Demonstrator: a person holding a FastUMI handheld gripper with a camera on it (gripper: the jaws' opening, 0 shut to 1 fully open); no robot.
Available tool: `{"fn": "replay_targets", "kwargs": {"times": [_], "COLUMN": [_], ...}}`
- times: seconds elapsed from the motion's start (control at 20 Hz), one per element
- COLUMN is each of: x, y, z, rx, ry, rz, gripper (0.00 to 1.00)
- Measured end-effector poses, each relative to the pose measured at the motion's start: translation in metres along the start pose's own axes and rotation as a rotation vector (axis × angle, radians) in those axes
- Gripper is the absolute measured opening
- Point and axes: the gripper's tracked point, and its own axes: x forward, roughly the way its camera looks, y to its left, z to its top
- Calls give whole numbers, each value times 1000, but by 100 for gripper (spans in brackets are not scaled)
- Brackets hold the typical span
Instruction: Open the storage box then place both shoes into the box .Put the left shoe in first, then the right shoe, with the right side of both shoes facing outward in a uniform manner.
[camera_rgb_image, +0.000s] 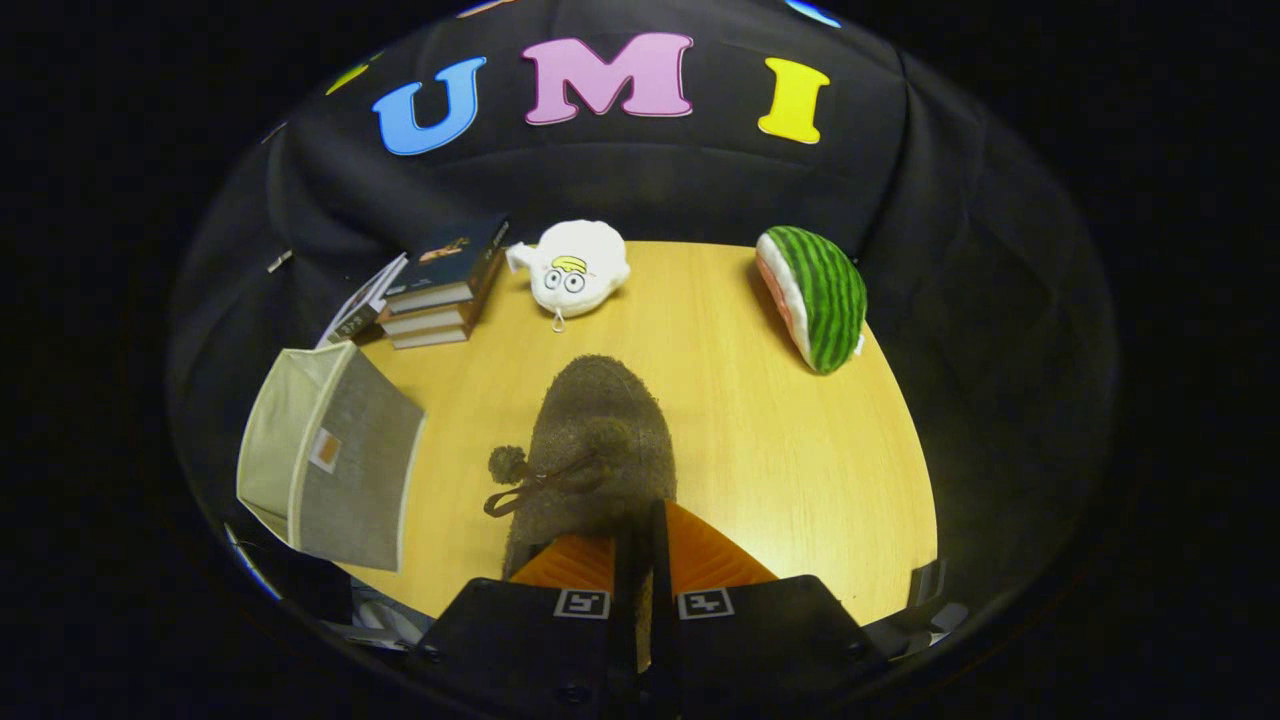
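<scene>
Fingers (640, 545) pinch the shoe's (600, 440) heel rim; toe points ahead.

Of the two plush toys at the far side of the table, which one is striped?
The watermelon-slice plush, with green stripes, beyond the tongs near the table's far edge. The other plush beside the books is plain white.

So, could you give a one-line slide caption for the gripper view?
Gripper shut on a brown slipper above the table, storage box to its left.
</scene>
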Motion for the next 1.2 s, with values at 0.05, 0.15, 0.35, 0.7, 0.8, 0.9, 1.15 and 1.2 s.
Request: {"fn": "replay_targets", "kwargs": {"times": [0.05,0.15,0.35,0.7,0.8,0.9,1.15,1.2], "x": [-7,-19,-33,-20,-11,0,24,27], "y": [21,61,148,256,272,283,293,293], "z": [10,26,47,36,28,19,1,-3], "rx": [6,10,53,77,66,61,65,65], "ry": [-8,-13,-2,111,139,165,204,216], "rz": [26,71,186,244,229,212,175,170], "gripper": [10,10,10,10,10,10,10,10]}}
